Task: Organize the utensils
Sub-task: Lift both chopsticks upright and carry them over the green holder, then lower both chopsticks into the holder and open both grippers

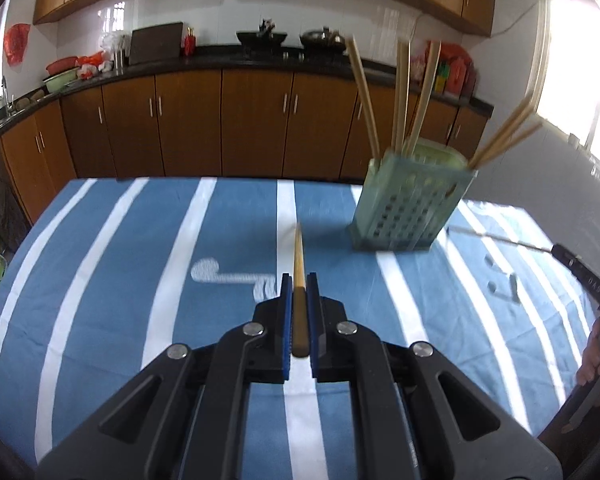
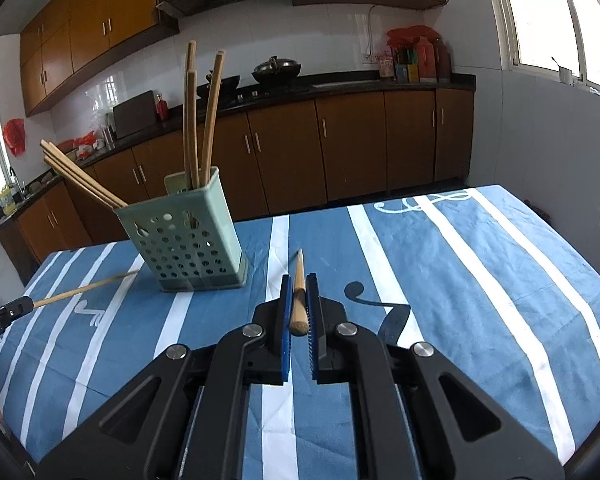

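Note:
A pale green perforated utensil holder (image 1: 410,204) stands on the blue striped tablecloth (image 1: 140,280) and holds several wooden chopsticks (image 1: 400,96). My left gripper (image 1: 299,280) is shut on one wooden chopstick (image 1: 299,264), which points forward over the cloth, left of the holder. My right gripper (image 2: 299,280) is shut on another wooden chopstick (image 2: 299,276), right of the holder (image 2: 188,236). The right gripper's chopstick (image 1: 496,238) shows at the right edge of the left wrist view; the left gripper's chopstick (image 2: 84,289) shows at the left of the right wrist view.
The table ends at its far edge (image 1: 220,179), with brown kitchen cabinets (image 1: 220,120) and a dark counter with pots (image 1: 262,38) behind. A bright window (image 2: 560,20) is on the right wall. The cloth (image 2: 460,280) spreads around the holder.

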